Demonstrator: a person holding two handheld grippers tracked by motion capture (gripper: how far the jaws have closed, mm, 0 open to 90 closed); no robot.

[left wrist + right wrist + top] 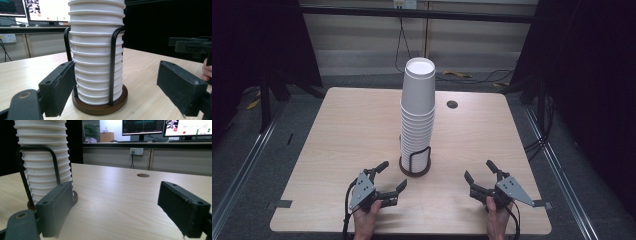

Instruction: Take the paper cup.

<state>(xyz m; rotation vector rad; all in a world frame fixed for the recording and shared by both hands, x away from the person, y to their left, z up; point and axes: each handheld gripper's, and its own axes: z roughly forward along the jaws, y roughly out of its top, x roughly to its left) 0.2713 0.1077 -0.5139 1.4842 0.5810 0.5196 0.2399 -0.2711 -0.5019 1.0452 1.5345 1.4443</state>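
A tall stack of white paper cups (417, 115) stands upside down in a black wire holder with a round brown base (415, 170), at the middle of the wooden table (352, 130). My left gripper (392, 176) rests near the front edge, just left of the holder, jaws open and empty. In the left gripper view the stack (96, 50) and base (100, 107) stand a little beyond the open gripper (116, 72). My right gripper (480, 171) lies right of the holder, open and empty. Its view has the stack (42, 157) at the left, past the gripper (115, 195).
A round cable hole (452, 104) sits in the table behind and right of the stack. Dark stands flank the table, and cables (472, 77) lie on the floor beyond it. The right gripper (192, 46) and a hand (206, 71) appear far right in the left gripper view.
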